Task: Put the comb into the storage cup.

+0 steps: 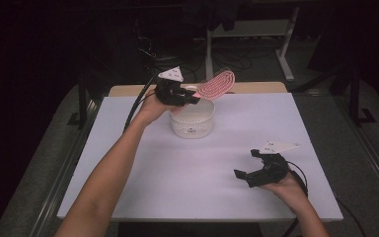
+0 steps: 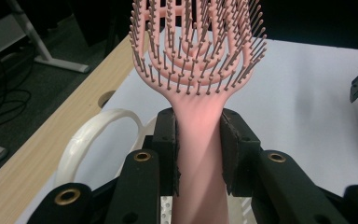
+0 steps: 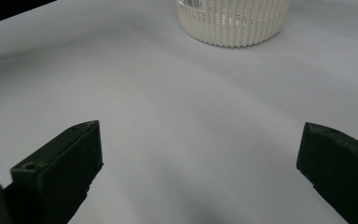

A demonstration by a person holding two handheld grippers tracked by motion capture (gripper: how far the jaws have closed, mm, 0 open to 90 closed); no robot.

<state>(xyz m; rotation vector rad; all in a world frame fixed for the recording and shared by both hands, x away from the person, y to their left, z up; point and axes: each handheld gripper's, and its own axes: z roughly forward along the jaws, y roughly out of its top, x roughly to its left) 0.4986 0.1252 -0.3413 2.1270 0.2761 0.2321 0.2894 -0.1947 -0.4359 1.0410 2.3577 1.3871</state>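
Observation:
A pink hairbrush [image 1: 217, 83] [image 2: 198, 70] with dark bristles is held in the air over a white ribbed basket [image 1: 192, 118]. My left gripper [image 1: 190, 98] [image 2: 198, 154] is shut on the brush's handle, with the bristled head pointing away to the right past the basket's far rim [image 2: 98, 126]. My right gripper [image 1: 245, 168] [image 3: 200, 158] rests low over the white table at the front right, open, with nothing between its fingers. The basket [image 3: 233, 21] stands ahead of it in the right gripper view.
The white table top [image 1: 177, 168] lies on a wooden bench whose edge [image 1: 256, 87] shows at the back. A desk frame and cables sit on the dark floor beyond. In the left gripper view the right gripper's jaw shows at the far right.

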